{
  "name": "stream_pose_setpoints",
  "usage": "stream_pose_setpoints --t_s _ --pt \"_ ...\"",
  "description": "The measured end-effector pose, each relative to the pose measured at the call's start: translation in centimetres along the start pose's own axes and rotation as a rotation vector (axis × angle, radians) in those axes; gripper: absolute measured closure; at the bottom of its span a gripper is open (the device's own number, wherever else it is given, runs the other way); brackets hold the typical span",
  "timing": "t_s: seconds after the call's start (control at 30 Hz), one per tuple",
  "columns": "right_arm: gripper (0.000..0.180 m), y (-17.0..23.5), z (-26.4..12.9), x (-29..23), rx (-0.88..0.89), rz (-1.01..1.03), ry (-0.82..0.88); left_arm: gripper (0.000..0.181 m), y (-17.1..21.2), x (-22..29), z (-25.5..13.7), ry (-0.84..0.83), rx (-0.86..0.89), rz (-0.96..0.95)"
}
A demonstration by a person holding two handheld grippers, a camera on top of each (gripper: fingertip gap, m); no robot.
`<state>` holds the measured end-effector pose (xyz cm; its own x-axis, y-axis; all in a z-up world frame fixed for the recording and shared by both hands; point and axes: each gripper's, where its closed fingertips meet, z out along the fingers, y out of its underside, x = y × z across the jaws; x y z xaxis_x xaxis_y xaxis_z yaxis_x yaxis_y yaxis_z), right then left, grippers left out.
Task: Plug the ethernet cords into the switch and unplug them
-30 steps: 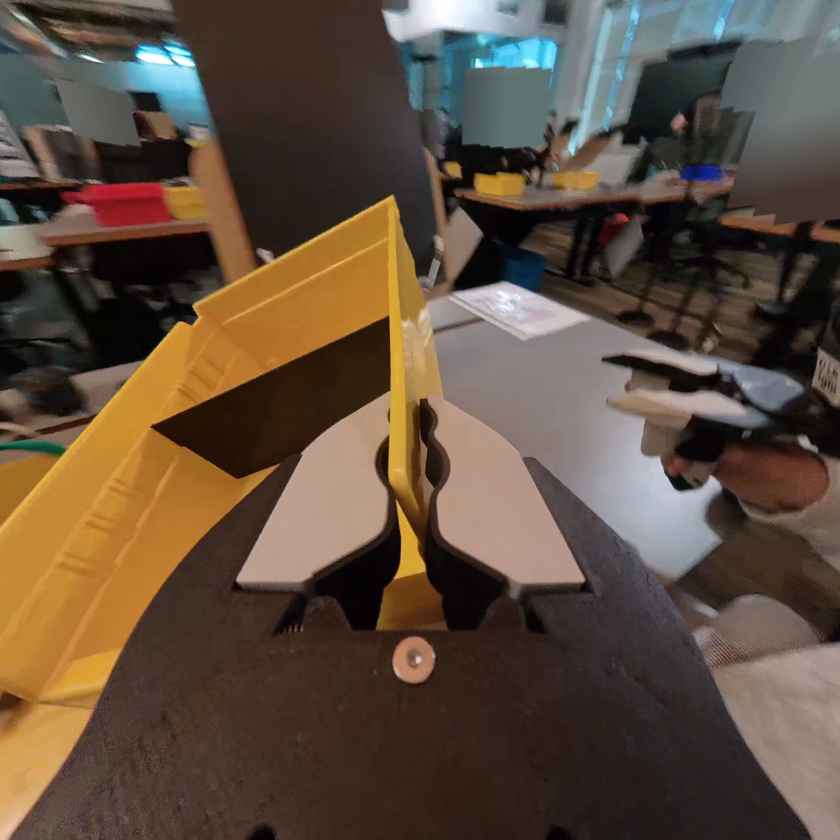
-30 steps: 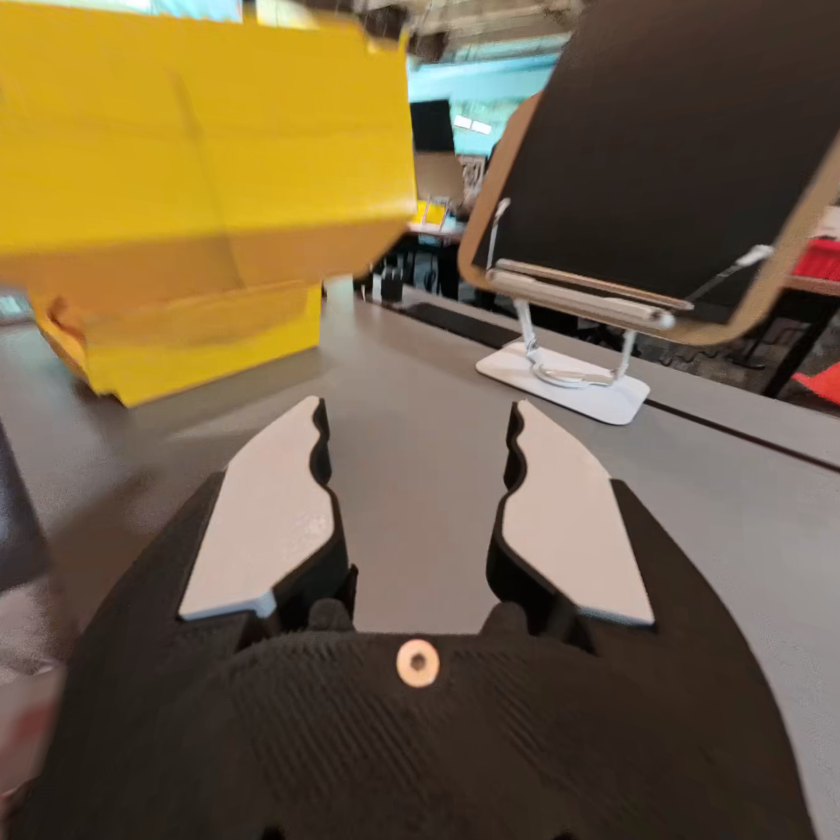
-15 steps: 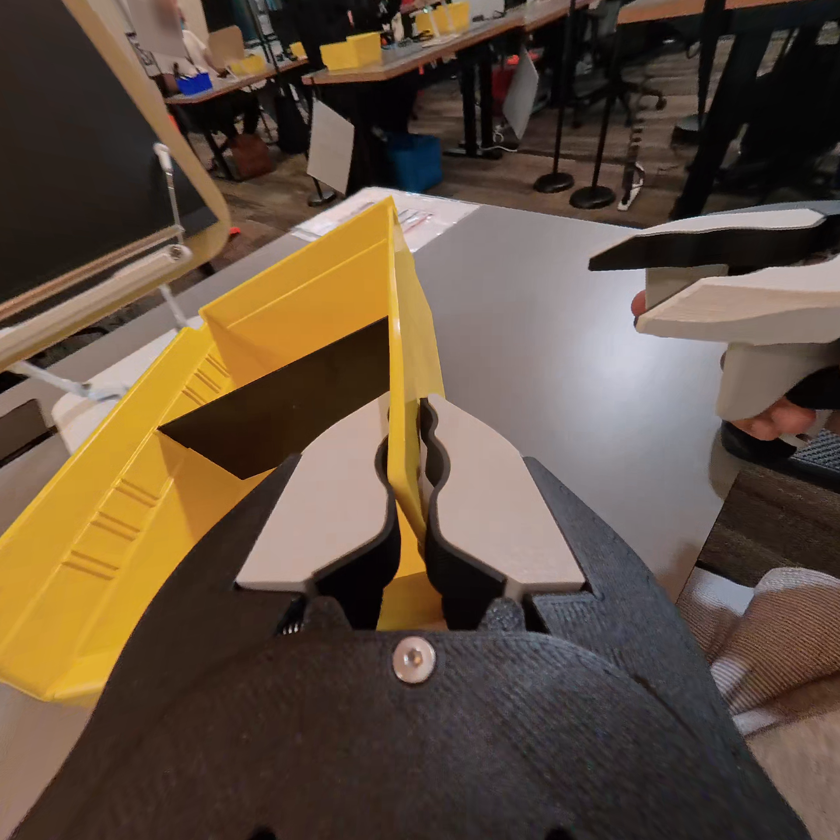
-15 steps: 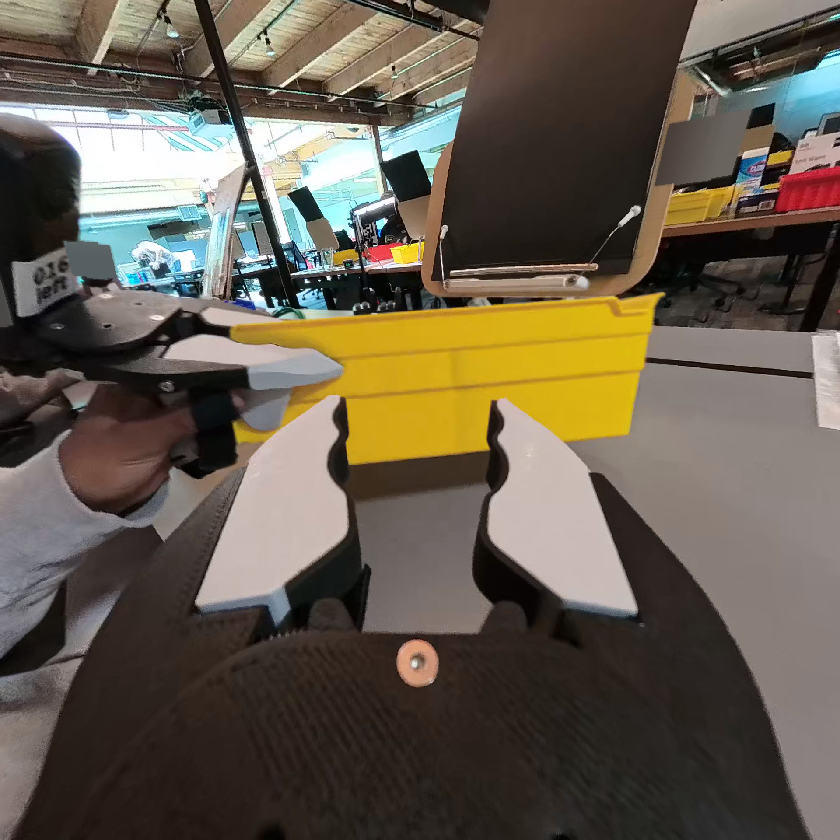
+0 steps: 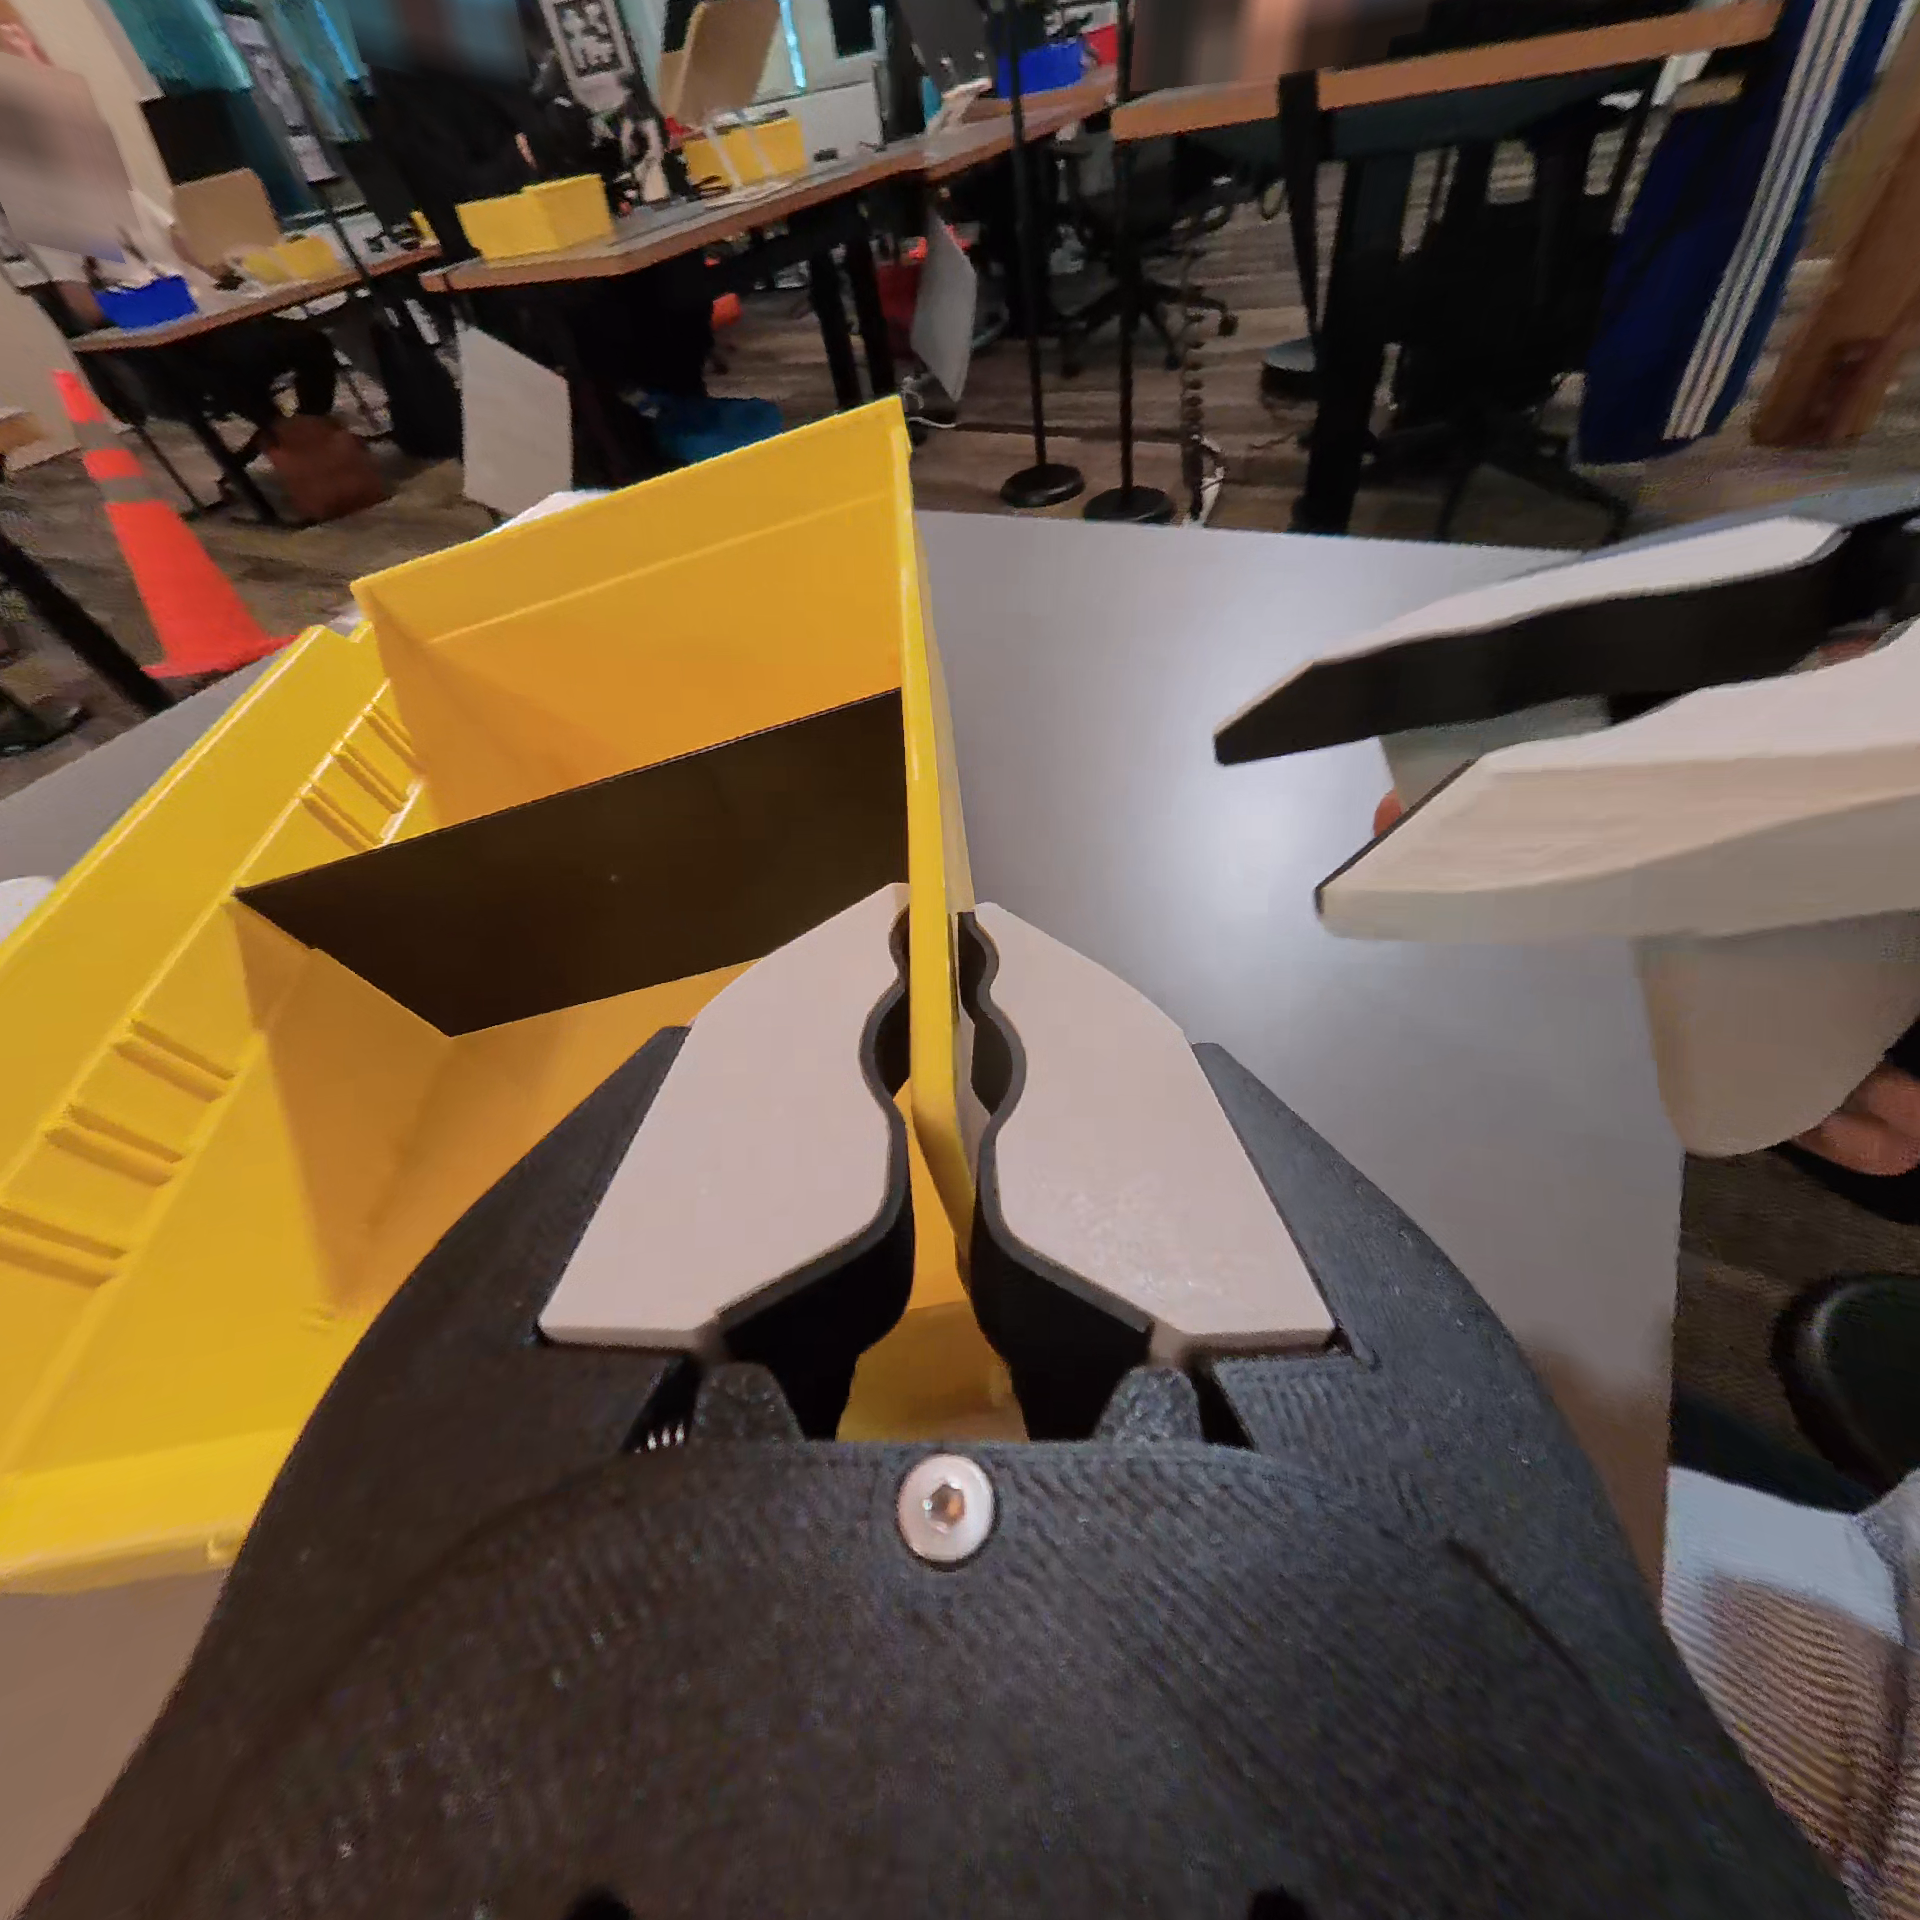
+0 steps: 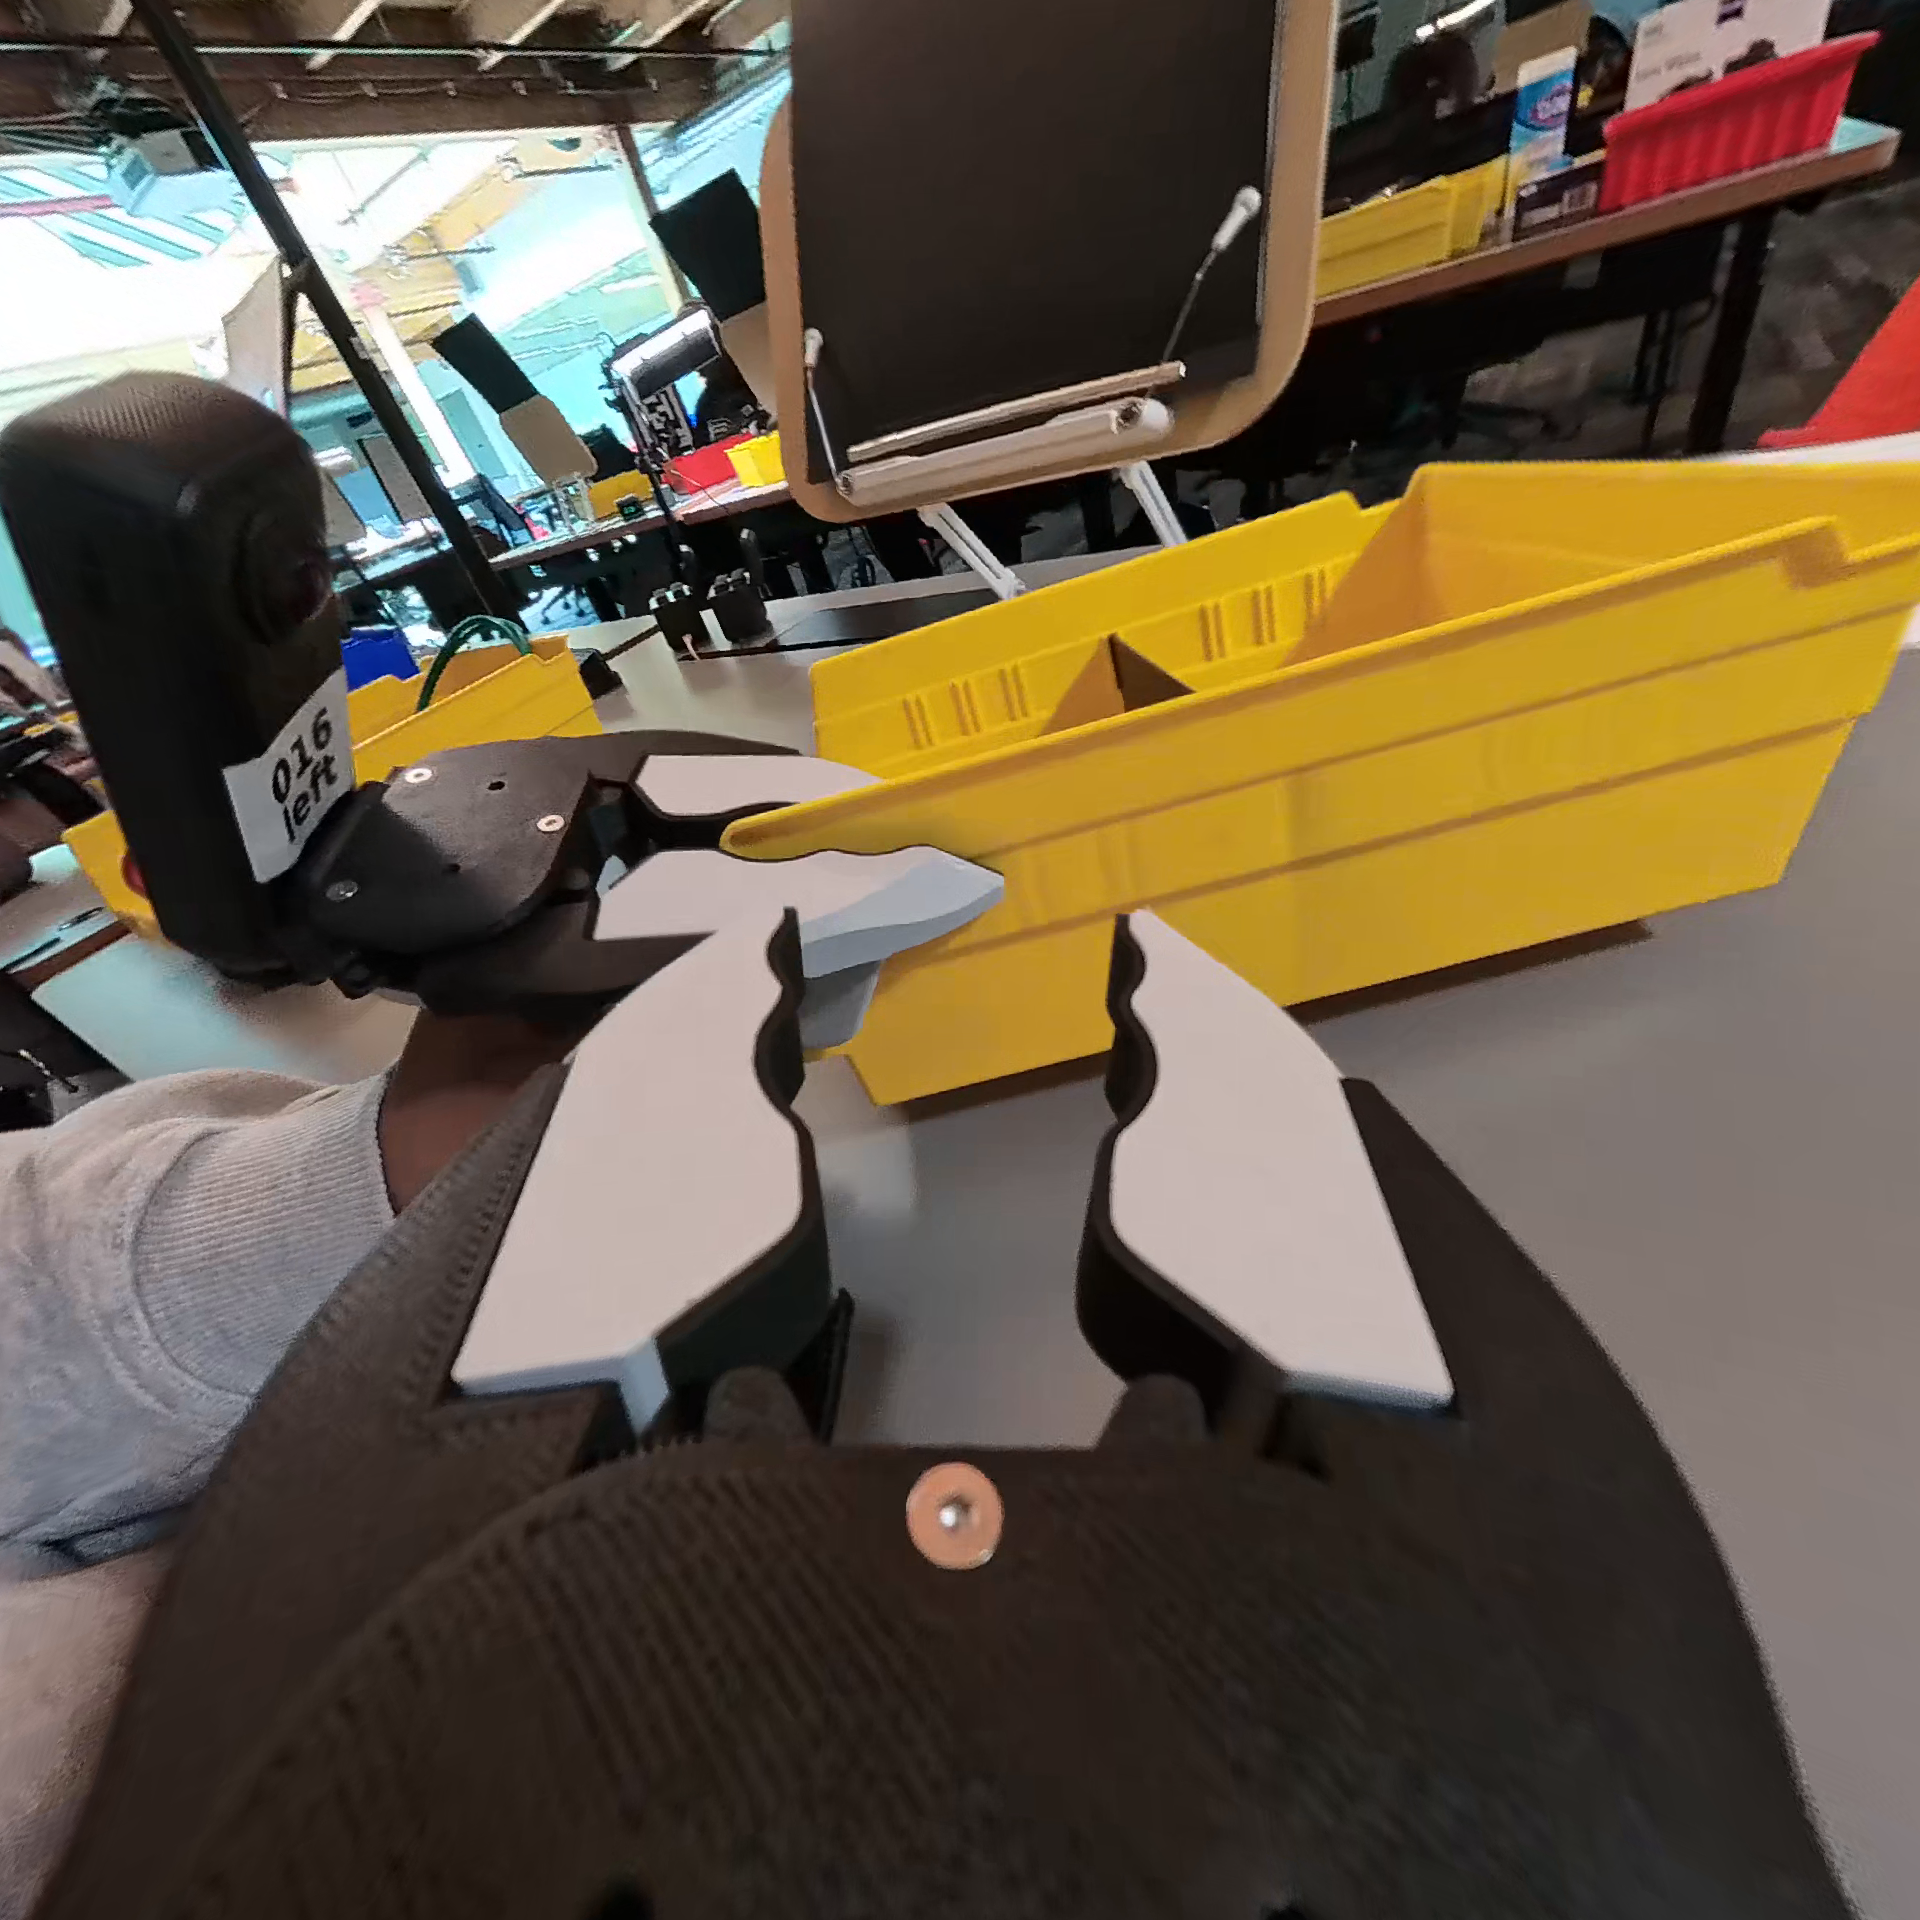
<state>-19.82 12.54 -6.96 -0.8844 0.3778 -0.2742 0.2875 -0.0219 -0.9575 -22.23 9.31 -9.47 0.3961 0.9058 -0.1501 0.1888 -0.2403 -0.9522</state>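
My left gripper [image 5: 933, 914] is shut on the right side wall of a yellow bin [image 5: 582, 665] with a black divider [image 5: 623, 862] across it. The bin's compartments look empty. In the right wrist view the same bin [image 6: 1403, 790] lies low on the grey table [image 6: 1558, 1143], with the left gripper [image 6: 821, 842] clamped on its near corner. My right gripper [image 6: 956, 935] is open and empty, just short of that corner; it also shows in the left wrist view [image 5: 1351, 810]. I see no switch. A green cable loop [image 6: 473, 639] sticks out of a second yellow bin [image 6: 488, 696].
A black board on a white stand [image 6: 1039, 208] is behind the bin. An orange cone [image 5: 156, 540] stands on the floor to the left. Other desks with yellow and red bins [image 6: 1725, 114] fill the background. The table edge [image 5: 1662, 1299] is near on the right.
The left gripper, still shut on the bin, has swung it round and brought it down to the table. The right gripper has come closer to the bin's near corner.
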Motion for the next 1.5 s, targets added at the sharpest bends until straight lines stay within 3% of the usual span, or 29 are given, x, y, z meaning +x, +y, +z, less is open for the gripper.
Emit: stream_pose_setpoints --t_s 0.03,0.23,0.4,0.6,0.67,0.77,0.9,1.03,1.1,1.23,1.37,1.5 --pt "0.123 0.2 -0.1 0.3 -0.006 0.004 0.009 0.176 -0.2 0.3 0.2 0.025 0.004 -0.020" --pt "0.121 1.2 0.1 1.0 -0.045 -0.031 0.056 0.161 0.8 2.7 0.9 0.268 -0.027 -0.231" --pt "0.121 1.2 0.3 1.4 -0.044 -0.027 0.081 0.155 -0.3 2.3 -1.7 0.370 0.022 -0.223" --pt "0.109 1.9 0.7 1.3 -0.092 -0.121 0.119 0.150 0.4 0.4 -7.3 0.362 0.031 -0.246" --pt "0.095 2.1 1.1 0.6 -0.105 -0.195 0.131 0.149 1.4 -0.4 -8.9 0.334 0.015 -0.260" --pt "0.074 0.7 1.9 -0.2 -0.057 -0.363 0.212 0.148 2.8 -1.5 -10.8 0.290 0.014 -0.296" --pt "0.071 -1.5 3.7 -1.8 0.035 -0.487 0.265 0.149 4.2 -1.8 -12.1 0.280 0.037 -0.371" --pt "0.069 0.8 6.1 1.0 -0.151 -0.457 0.403 0.147 3.5 -1.2 -12.7 0.337 0.048 -0.377" --pt "0.057 1.3 6.4 2.0 -0.178 -0.422 0.399 0.147 3.5 -0.9 -13.1 0.339 0.047 -0.345" --pt "0.078 0.6 4.3 6.1 -0.202 -0.434 0.512 0.146 3.7 -1.0 -13.4 0.341 0.038 -0.335" --pt "0.130 1.6 1.7 12.0 -0.316 -0.336 0.564 0.146 3.8 -1.0 -13.5 0.373 0.043 -0.410" --pt "0.163 1.1 -0.9 17.2 -0.323 -0.188 0.596 0.146 4.0 -0.7 -13.4 0.403 0.035 -0.453"
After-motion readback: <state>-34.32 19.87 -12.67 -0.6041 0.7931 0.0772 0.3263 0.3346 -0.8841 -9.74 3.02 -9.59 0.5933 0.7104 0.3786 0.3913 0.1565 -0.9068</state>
